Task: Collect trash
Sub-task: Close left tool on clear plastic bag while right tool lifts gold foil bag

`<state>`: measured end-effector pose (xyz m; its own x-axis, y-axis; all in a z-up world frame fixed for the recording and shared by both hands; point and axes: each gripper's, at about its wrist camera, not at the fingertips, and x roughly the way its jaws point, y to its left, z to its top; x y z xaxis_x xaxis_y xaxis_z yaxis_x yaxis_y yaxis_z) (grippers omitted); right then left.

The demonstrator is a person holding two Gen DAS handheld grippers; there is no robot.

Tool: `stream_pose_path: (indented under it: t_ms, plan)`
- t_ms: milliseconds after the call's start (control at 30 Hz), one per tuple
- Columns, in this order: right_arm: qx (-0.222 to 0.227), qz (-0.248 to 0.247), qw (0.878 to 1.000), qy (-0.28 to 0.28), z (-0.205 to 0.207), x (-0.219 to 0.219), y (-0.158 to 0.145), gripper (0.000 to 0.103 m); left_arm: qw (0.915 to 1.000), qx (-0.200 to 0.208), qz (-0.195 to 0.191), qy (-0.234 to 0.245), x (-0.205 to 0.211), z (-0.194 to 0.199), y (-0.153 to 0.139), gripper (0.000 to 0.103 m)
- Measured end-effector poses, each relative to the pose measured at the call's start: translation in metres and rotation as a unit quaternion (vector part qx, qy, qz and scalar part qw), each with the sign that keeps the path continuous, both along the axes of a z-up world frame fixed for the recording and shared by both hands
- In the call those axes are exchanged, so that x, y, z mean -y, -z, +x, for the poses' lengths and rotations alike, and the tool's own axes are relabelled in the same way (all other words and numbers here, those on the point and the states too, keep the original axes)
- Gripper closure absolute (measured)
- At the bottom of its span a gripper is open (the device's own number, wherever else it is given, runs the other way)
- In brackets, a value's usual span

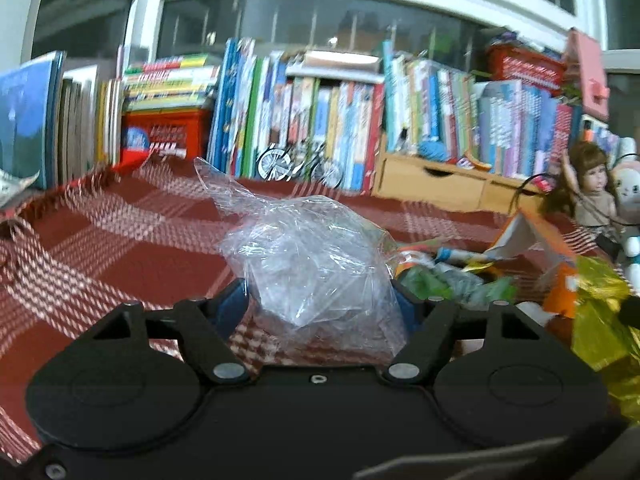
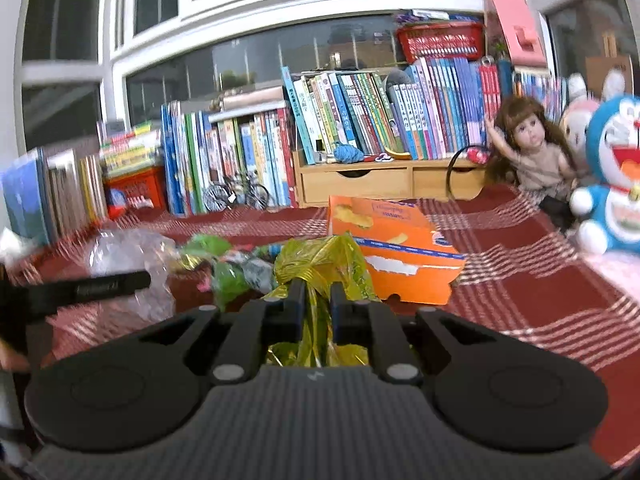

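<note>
Red plaid cloth (image 2: 540, 288) below shelved books (image 2: 360, 120); left claw (image 1: 320, 300) grips clear plastic (image 1: 304, 252), right claw (image 2: 318, 300) clamps gold foil (image 2: 320, 258).

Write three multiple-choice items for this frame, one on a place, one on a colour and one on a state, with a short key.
1. Where does the orange carton lie?
A. on the red checked cloth, beyond the gold foil
B. inside a wooden drawer
C. on top of the books

2. What colour is the crumpled foil wrapper between the right gripper's jaws?
A. silver
B. gold
C. blue

3. How does the left gripper stand to the clear plastic bag?
A. the bag lies far off to one side of it
B. the bag sits between its jaws
C. the bag hangs from the window frame

Key:
1 A, the right wrist view shows the carton lying on the cloth behind the foil.
2 B, the foil shines yellow-gold.
3 B, the left wrist view shows the bag filling the gap between both blue pads.
</note>
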<state>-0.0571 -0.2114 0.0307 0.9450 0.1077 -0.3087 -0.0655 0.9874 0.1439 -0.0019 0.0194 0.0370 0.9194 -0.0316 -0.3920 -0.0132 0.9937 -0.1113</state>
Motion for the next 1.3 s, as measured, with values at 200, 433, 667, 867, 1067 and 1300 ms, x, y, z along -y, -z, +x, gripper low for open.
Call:
stream_pose_path:
  t_ms: [200,433,667,867,1067,1300]
  plan:
    - [-0.015,0.111,0.993,-0.020,0.003,0.027,-0.011,0.087,0.9988,0.004,0.000,0.049,0.009,-0.025,-0.018,0.031]
    - [-0.022,0.111,0.993,-0.030,0.003,0.034,-0.016,0.084,0.9971,0.013,0.011,0.074,0.017,-0.047,-0.027,0.031]
    - [-0.035,-0.025,0.998,-0.052,0.000,0.001,0.008,0.021,0.9973,-0.004,0.017,0.071,0.013,-0.051,-0.020,0.031]
    - [-0.031,-0.163,0.981,-0.100,-0.021,-0.027,0.021,0.005,0.9967,-0.015,0.024,0.077,0.009,-0.053,-0.015,0.031]
    - [-0.057,-0.243,0.964,-0.092,-0.019,-0.045,0.043,0.011,0.9945,-0.036,0.022,0.096,0.010,-0.061,-0.005,0.031]
    - [-0.063,-0.203,0.976,-0.049,-0.015,-0.036,0.039,0.070,0.9917,-0.043,0.025,0.119,0.012,-0.080,-0.004,0.031]
